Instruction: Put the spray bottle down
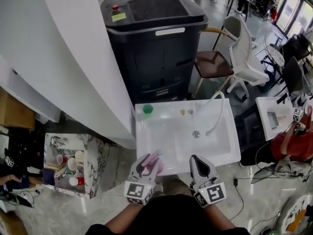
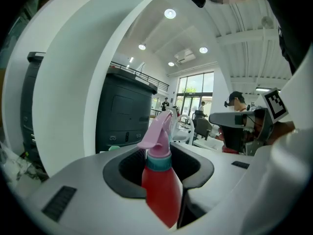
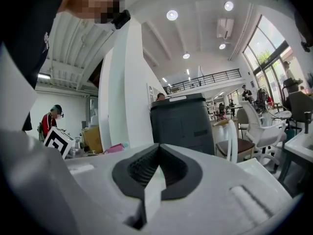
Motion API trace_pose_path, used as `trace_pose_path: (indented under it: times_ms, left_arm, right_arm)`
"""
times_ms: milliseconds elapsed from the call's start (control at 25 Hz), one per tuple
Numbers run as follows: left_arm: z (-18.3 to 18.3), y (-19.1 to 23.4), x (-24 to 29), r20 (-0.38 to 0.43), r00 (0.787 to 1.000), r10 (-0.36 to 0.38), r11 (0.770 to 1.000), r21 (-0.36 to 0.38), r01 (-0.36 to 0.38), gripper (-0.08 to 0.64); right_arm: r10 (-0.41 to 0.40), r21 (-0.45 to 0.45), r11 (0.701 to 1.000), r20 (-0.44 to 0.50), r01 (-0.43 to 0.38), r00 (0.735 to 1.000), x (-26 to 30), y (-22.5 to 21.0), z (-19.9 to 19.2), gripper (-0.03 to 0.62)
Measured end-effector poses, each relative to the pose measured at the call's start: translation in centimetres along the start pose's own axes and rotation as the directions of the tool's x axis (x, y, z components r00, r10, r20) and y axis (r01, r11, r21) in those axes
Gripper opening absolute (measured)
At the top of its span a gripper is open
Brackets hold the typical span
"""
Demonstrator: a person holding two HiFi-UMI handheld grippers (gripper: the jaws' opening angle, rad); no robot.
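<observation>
Clamped upright in the left claw (image 1: 149,161), one spray bottle (image 2: 159,190) with a red body, teal collar and pink trigger head hangs over the near edge of the white sink (image 1: 222,146). Its jaws press on the red body. One right claw (image 1: 198,161) beside it is closed and empty. Both point forward, almost level, and each carries one black-and-white marker cube.
</observation>
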State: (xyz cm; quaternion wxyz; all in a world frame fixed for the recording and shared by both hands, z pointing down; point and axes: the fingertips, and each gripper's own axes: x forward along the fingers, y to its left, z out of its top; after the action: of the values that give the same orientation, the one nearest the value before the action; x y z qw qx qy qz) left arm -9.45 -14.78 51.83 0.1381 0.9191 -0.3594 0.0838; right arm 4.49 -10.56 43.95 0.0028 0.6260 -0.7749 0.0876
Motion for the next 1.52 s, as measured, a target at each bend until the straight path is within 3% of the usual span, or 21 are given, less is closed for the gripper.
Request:
trace_pose_path:
  times_ms: [280,600,760,960,1240,1520]
  left_arm:
    - [1.5,1.9,7.3,-0.04,0.999,0.007,1.0,-0.025,-0.008,0.163]
    - [2.5,5.0,16.9,-0.028,0.997,0.067,0.998,-0.006,-0.067,0.163]
    - [3.7,6.9,20.7,-0.009,0.994,0.107,0.994,-0.023,-0.107,0.163]
    - [3.6,8.0,25.5,-0.003,0.994,0.112,0.994,-0.005,-0.112,0.163]
    - [0.7,9.5,31.7,-0.027,0.99,0.139,0.99,-0.013,-0.14,0.163]
    - [-0.9,11.0,35.6,-0.008,0.983,0.183,0.98,0.085,-0.182,0.161]
  right_arm:
    - [-0.039,-0.049,0.998,0.092,0.044,0.995,5.5,-5.7,3.6,-0.002]
    - [-0.056,-0.032,0.998,0.004,0.056,0.998,11.1,-12.5,2.4,-0.002]
    - [0.021,-0.056,0.998,0.003,-0.021,1.0,14.1,-13.7,2.2,-0.002]
    - [0.059,-0.006,0.998,0.021,-0.059,0.998,17.2,-15.0,3.0,-0.002]
    - [0.098,-0.006,0.995,-0.039,-0.099,0.994,20.8,-15.5,1.1,-0.002]
    - [0.079,0.039,0.996,-0.069,-0.077,0.994,22.6,-16.7,0.0,-0.002]
